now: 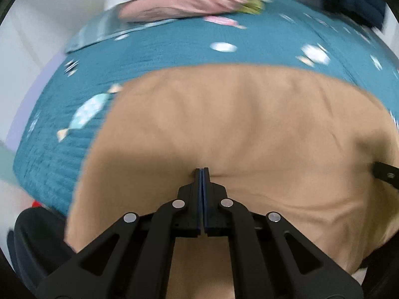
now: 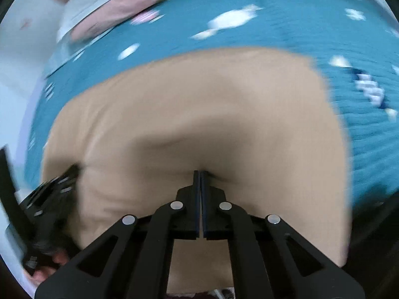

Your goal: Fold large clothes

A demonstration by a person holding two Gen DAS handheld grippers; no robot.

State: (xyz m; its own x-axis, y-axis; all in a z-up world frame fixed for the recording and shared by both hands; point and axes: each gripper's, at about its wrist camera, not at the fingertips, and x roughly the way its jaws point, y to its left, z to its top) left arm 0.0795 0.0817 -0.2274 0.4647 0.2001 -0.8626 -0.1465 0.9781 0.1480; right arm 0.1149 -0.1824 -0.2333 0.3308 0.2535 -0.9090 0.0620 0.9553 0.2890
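A large tan garment lies spread on a teal bedspread; it also shows in the right wrist view. My left gripper is shut on the garment's near edge, the cloth puckering at its tips. My right gripper is shut on the same edge further right. The right gripper's tip shows at the right rim of the left wrist view. The left gripper shows at the lower left of the right wrist view. Both views are motion-blurred.
The teal bedspread has white fish and candy patterns. A pile of pink, grey and green clothes lies at the far edge, also seen in the right wrist view. A white wall is to the left.
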